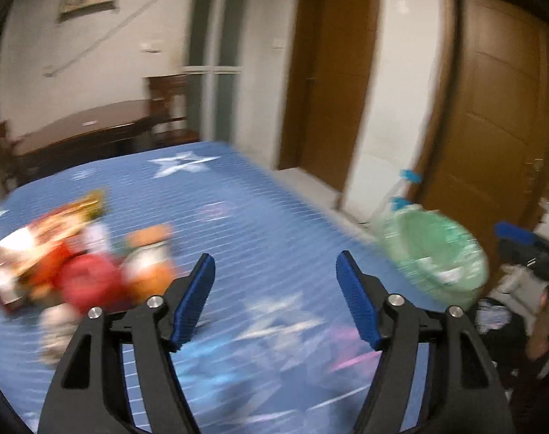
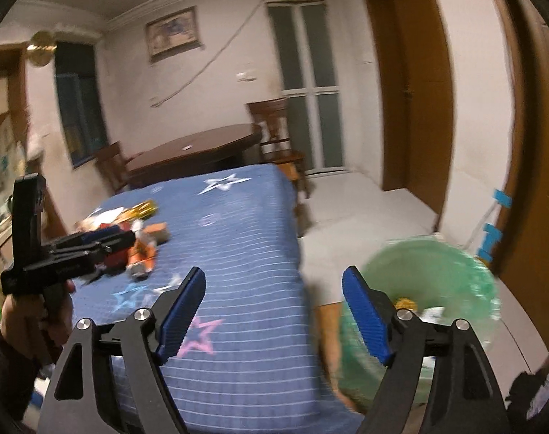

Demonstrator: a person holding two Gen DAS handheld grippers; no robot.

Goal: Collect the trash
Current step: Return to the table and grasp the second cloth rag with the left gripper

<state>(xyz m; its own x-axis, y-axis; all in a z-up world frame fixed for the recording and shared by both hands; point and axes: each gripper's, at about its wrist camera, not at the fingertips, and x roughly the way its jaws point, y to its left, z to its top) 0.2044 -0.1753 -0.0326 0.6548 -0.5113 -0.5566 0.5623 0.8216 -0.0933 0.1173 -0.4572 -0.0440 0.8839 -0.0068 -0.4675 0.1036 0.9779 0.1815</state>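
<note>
Looking along the left gripper (image 1: 276, 298), its blue pads stand apart with nothing between them, over a table (image 1: 260, 217) covered by a blue cloth printed with stars. A blurred heap of trash (image 1: 75, 264), red, orange and gold wrappers and packets, lies near the table's left edge, to the left of the gripper and clear of its fingers. Off the table's right edge stands a bin lined with a green bag (image 1: 437, 253), beside a brown door (image 1: 491, 115). Part of the right gripper (image 1: 520, 238) shows at the picture's right side, past the bin. A dark wooden table (image 1: 82, 130) and chairs stand behind, by the far wall.

From the right wrist, the right gripper (image 2: 274, 314) is likewise spread wide and empty, hanging over the table's (image 2: 245, 238) right edge, its right finger in front of the green bag (image 2: 437, 289), which has a few scraps inside. The trash (image 2: 136, 238) sits toward the table's far left part. The left gripper (image 2: 104, 238), held in a hand (image 2: 35, 325), reaches in from the left, its tip over that heap; whether it touches anything cannot be told from here.
</note>
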